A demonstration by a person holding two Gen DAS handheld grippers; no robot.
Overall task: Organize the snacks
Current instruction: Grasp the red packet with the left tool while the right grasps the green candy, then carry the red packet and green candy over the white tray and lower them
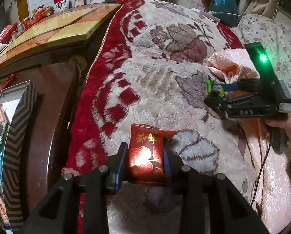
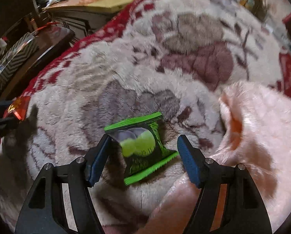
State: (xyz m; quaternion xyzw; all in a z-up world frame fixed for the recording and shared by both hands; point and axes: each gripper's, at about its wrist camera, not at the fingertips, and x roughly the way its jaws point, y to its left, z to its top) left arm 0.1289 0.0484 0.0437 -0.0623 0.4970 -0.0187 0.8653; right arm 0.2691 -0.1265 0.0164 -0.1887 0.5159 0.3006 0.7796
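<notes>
While the red snack packet point(image 1: 146, 152) is clamped between the narrow-set jaws of the left gripper point(image 1: 144, 156), near the red border of the plush blanket point(image 1: 161, 74), no sorted pile is in view — the task is judged to be at an early stage. The green snack packet point(image 2: 142, 148) is seen lying on the blanket between the wide-standing jaws of the right gripper point(image 2: 143, 156); the blue pads are not pressed on it, so it is not held. Count: two packets — one red, one green. One pink cloth point(image 2: 252, 136) is noted at the right. A striped box point(image 1: 18, 136) at far left is perhaps the destination; this cannot be confirmed.
</notes>
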